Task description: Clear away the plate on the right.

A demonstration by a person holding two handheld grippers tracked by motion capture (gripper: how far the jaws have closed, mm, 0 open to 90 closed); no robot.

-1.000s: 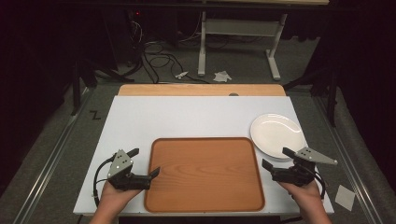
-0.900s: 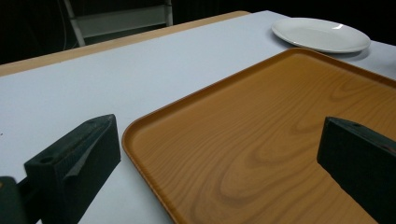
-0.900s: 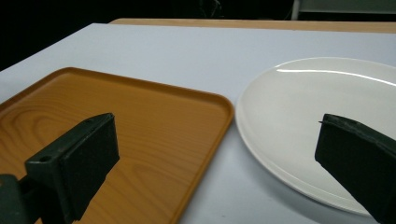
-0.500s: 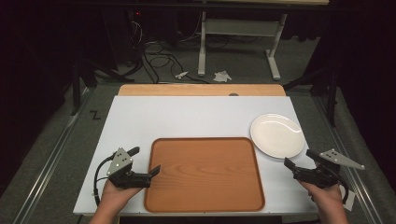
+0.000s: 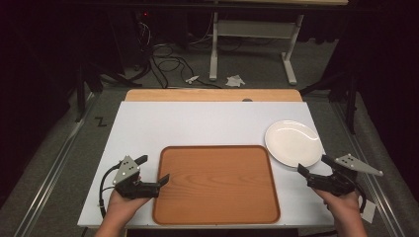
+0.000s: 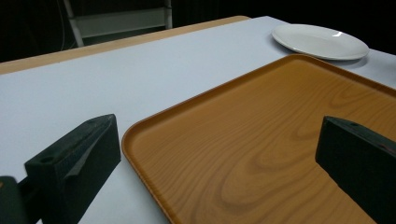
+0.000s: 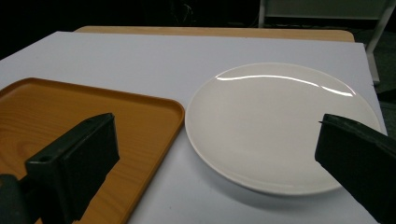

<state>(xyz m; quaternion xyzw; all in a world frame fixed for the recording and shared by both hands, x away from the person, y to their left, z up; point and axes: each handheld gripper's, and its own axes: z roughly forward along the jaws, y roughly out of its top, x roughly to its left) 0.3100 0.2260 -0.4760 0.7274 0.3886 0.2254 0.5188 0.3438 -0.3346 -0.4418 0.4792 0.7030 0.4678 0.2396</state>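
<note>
L gripper [image 5: 152, 171] sits at the near-left of the table, held in the person's left hand [image 5: 121, 205], jaws wide apart w/ nothing between them. One jaw tip hangs over the left rim of the wooden tray [image 5: 217, 182], the other over bare white top just left of it. In the left gripper view the tray's [image 6: 261, 154] rounded near-left corner lies between the two black jaws, empty grain running off to the right.

R gripper [image 5: 316, 167] is at the near-right, held in the right hand [image 5: 343, 210], jaws also spread, gripping nothing. It points toward the far-left, at the near edge of the white plate [image 5: 293, 143]; can't tell from the high view if it touches the plate. In the right gripper view the plate [image 7: 280, 126] spans most of the gap between the jaws, empty, w/ a light streak across its far side; the tray's [image 7: 88, 116] far-right corner shows at left, just beside the plate but apart from it.

Tray lies flat at near-centre of the white table top [image 5: 207, 123]; plate sits to its far-right, near the right edge. A wood strip [image 5: 212, 95] runs along the far edge. Beyond: dark floor w/ cables [image 5: 168, 64] and a table frame [image 5: 252, 39].
</note>
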